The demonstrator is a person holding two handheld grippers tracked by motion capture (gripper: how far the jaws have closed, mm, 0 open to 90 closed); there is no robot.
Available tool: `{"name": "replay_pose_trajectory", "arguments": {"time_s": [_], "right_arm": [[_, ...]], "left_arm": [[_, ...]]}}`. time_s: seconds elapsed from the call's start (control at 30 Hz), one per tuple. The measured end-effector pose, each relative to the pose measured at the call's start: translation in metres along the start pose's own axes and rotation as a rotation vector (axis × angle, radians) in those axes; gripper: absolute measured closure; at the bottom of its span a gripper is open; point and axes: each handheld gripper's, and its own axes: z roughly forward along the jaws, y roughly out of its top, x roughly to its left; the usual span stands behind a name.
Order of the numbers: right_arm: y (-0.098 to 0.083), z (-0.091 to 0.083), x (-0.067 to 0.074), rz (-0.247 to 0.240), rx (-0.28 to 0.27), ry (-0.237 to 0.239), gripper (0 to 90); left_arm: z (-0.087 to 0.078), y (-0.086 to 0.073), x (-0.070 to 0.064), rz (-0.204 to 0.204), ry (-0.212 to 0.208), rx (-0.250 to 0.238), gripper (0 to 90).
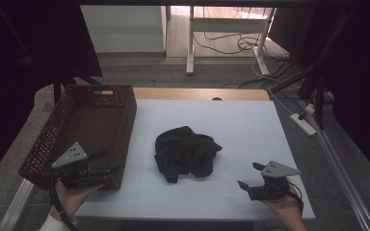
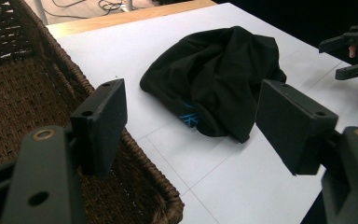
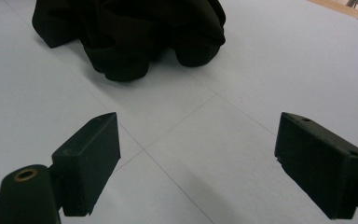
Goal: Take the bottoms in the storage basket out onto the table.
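A white rectangular worktop (image 1: 250,125) is seen from above, with a strip of bare wood along its far edge. At the worktop's left edge sits a dark brown woven wicker basket (image 1: 125,120), rectangular and empty, running from the far-left corner almost to the near edge.

Over the basket's near-right corner, the person's left hand (image 1: 70,197) holds the left gripper (image 1: 107,162), black with a grey three-cornered plate on top. Its jaws stand wide apart with nothing between them. In the left gripper view, one jaw hangs over the basket's rim and the other over bare white surface.

Near the middle of the worktop lies a crumpled black cloth garment (image 1: 185,153), bunched in a loose heap, apart from the basket and from both grippers. The left gripper view shows a small patch of blue marking on its near fold (image 2: 189,119).

Near the near-right corner, the person's right hand (image 1: 285,204) holds the right gripper (image 1: 248,175), also black with a grey plate. Its jaws are spread wide and empty, just above the worktop, pointing toward the garment.
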Motion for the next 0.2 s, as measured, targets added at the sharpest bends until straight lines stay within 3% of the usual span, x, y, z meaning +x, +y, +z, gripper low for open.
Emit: {"name": "replay_pose_trajectory", "arguments": {"time_s": [0.2], "right_arm": [[-0.0001, -0.0004, -0.0006, -0.002, -0.005, 0.0, 14.2]], "left_arm": [[0.001, 0.0004, 0.0001, 0.0, -0.004, -0.003, 25.9]]}}
